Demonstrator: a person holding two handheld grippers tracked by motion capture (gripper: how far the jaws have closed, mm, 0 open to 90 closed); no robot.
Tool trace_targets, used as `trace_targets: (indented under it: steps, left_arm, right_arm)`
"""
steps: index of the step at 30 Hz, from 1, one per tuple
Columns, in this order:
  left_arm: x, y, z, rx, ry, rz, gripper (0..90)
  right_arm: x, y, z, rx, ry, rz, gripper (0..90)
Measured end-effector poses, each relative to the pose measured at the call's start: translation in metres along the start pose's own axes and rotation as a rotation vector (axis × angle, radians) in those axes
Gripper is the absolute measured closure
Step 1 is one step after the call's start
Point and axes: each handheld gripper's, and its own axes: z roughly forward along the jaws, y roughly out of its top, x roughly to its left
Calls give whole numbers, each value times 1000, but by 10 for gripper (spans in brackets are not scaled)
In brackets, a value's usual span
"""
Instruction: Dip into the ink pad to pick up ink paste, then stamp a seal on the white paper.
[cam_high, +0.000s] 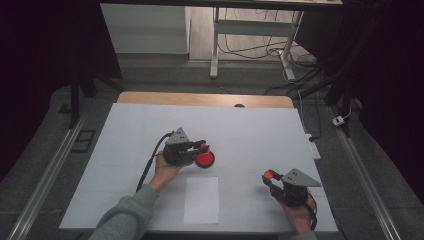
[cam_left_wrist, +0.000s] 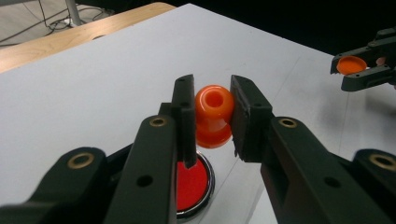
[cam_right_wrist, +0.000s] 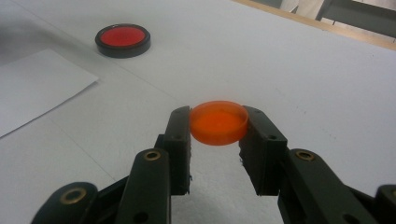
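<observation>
Left gripper (cam_left_wrist: 208, 116) clamping orange stamp (cam_left_wrist: 214, 116) upright, hovering just above red ink pad (cam_left_wrist: 191, 184) on table (cam_high: 125, 150). Right gripper (cam_right_wrist: 218, 140) gripping orange cap (cam_right_wrist: 218, 122), well apart; paper sheet (cam_high: 201, 199) lying between them, probably nearer left hand.

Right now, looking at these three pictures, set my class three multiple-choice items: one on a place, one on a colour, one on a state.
1. Where does the white sheet of paper lie on the table?
A. near the person's edge, between the two hands
B. at the far wooden edge
C. under the red dish

2. What colour is the round cap in the right tool?
A. blue
B. orange
C. white

3. What is the left tool doing?
A. standing open with nothing in it
B. lying flat on the paper
C. clamping an orange spool-shaped piece above the red dish

Answers: 1 A, the high view shows it there; 2 B, as the right gripper view shows; 3 C, both jaws press its sides.
</observation>
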Motion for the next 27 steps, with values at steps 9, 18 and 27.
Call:
trace_targets:
  steps: [9,18,27]
  left_arm:
    - [-3,1,-12,16,-20,-7,729]
    - [-8,3,-25,2,-92,-43,729]
    - [-14,1,-36,1,-104,-24,729]
  right_arm:
    - [0,1,0,-1,-1,-3,643]
    - [0,1,-1,0,0,-5,643]
    - [1,1,1,2,2,-5,643]
